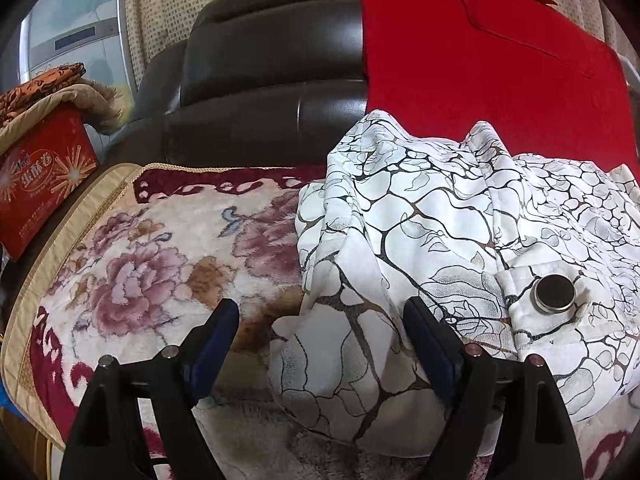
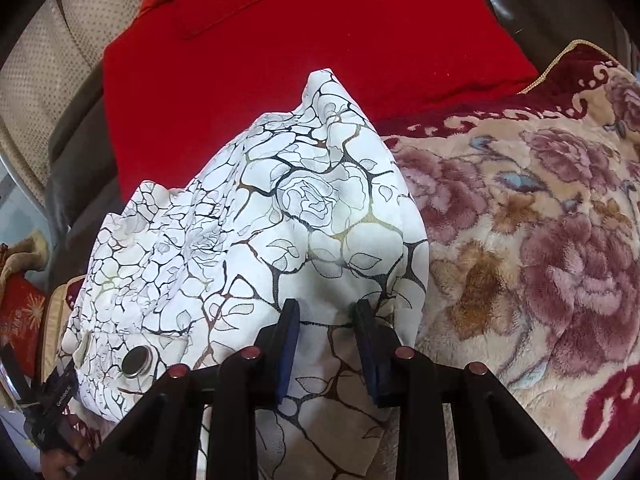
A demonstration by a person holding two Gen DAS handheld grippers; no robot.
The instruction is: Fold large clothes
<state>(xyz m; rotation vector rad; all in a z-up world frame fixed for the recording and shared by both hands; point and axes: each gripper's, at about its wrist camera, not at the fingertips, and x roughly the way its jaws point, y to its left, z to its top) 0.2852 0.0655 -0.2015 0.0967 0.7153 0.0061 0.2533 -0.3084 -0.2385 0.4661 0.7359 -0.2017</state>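
A white garment [image 1: 440, 216] printed with black veins and roses lies bunched on a floral plush blanket [image 1: 152, 248]. A round metal snap [image 1: 554, 294] shows on its flap. My left gripper [image 1: 320, 320] hovers over the garment's left edge, wide open, with blanket and a fold of cloth below the gap and neither pad touching. In the right wrist view the same garment [image 2: 280, 220] fills the middle, its snap [image 2: 136, 360] at the lower left. My right gripper [image 2: 328, 316] has its pads narrowed onto a fold of the garment, and cloth fills the gap between them.
A red cloth [image 1: 500, 72] drapes over the back of a dark leather sofa [image 1: 260, 72]. A red printed box [image 1: 40, 184] stands at the left under a brown throw. A hand [image 2: 60, 464] holding a black tool shows at the right view's lower left.
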